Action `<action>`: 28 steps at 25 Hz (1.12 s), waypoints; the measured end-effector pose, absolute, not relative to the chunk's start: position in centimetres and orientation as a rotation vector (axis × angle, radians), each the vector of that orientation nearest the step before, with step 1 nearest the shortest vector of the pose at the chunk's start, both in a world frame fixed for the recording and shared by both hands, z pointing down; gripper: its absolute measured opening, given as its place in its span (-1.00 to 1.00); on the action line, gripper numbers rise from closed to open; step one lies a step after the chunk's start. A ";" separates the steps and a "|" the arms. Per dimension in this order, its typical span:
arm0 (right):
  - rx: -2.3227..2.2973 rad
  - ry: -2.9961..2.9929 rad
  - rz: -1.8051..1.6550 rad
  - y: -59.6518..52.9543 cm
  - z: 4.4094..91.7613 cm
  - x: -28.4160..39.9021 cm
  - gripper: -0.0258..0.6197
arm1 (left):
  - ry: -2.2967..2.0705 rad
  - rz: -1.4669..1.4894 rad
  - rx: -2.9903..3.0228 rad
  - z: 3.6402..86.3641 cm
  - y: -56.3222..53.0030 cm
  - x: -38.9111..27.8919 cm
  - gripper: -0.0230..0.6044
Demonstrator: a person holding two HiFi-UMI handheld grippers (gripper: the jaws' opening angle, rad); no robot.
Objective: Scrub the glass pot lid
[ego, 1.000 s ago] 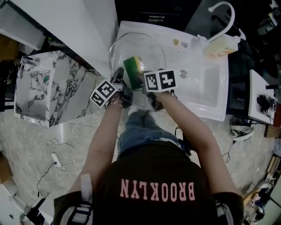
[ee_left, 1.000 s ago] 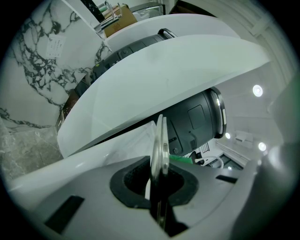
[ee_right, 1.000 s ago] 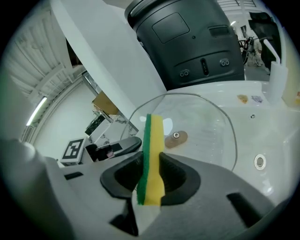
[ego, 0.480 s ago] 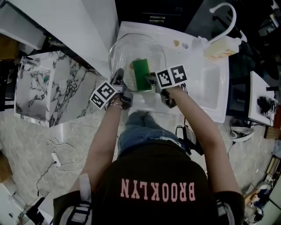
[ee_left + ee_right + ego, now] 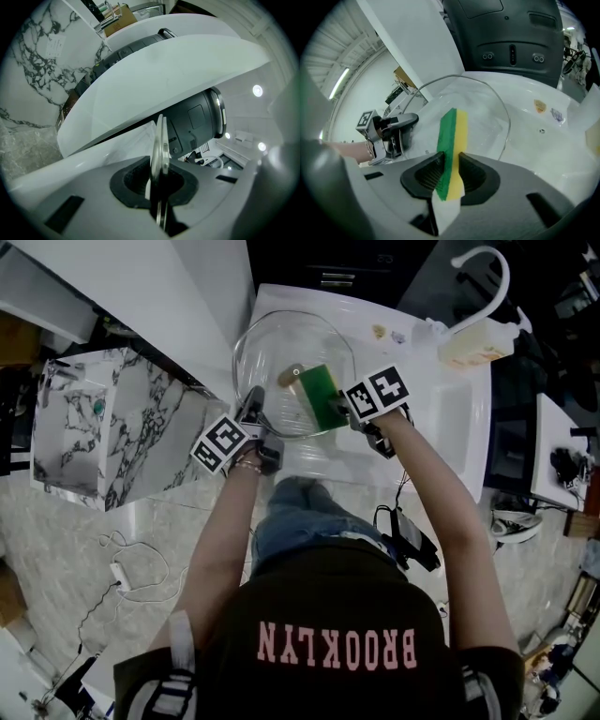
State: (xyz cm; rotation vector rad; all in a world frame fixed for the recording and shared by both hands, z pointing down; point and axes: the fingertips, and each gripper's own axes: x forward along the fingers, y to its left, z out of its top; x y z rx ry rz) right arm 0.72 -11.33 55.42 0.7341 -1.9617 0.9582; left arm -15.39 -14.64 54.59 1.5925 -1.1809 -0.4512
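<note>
Head view takes in a white sink unit (image 5: 441, 427), the biggest thing here, with the person leaning over its left end. Above that end is the glass pot lid (image 5: 272, 348), a wide clear dome held up off the white surface, apparently on a tilt. A green and yellow sponge (image 5: 319, 395) lies against its right-hand part, beside the small knob (image 5: 291, 374) at its middle.

The left gripper (image 5: 253, 401) holds the lid by its near rim. In the left gripper view the jaws of the left gripper (image 5: 159, 176) are closed tight on that thin edge (image 5: 161, 140), and nothing else supports the glass. In the right gripper view the right gripper (image 5: 450, 171) is clamped on the sponge (image 5: 452, 133) across its thickness, green side to the left, with the lid (image 5: 487, 112) just ahead.

The weak point, as I judge it, is the narrow pinch on smooth glass. A hard push from the sponge far from that rim could lever the lid round in the jaws or slide it out, and it would drop onto the hard sink. The soft sponge could also bend or twist in its clamp, so the rigid jaw tips scrape the glass.
</note>
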 end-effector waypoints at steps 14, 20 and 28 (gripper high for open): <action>0.715 -2.027 0.832 -11.6 55.5 -0.5 -0.63 | -1.183 -0.457 1.594 54.5 -14.7 -15.4 -0.88; 0.647 -1.998 0.724 -12.5 55.6 0.6 -0.64 | -1.179 -0.445 1.594 54.6 -14.7 -15.2 -0.88; 0.561 -1.957 0.587 -14.7 55.9 1.9 -0.64 | -1.172 -0.442 1.594 54.6 -14.7 -15.2 -0.88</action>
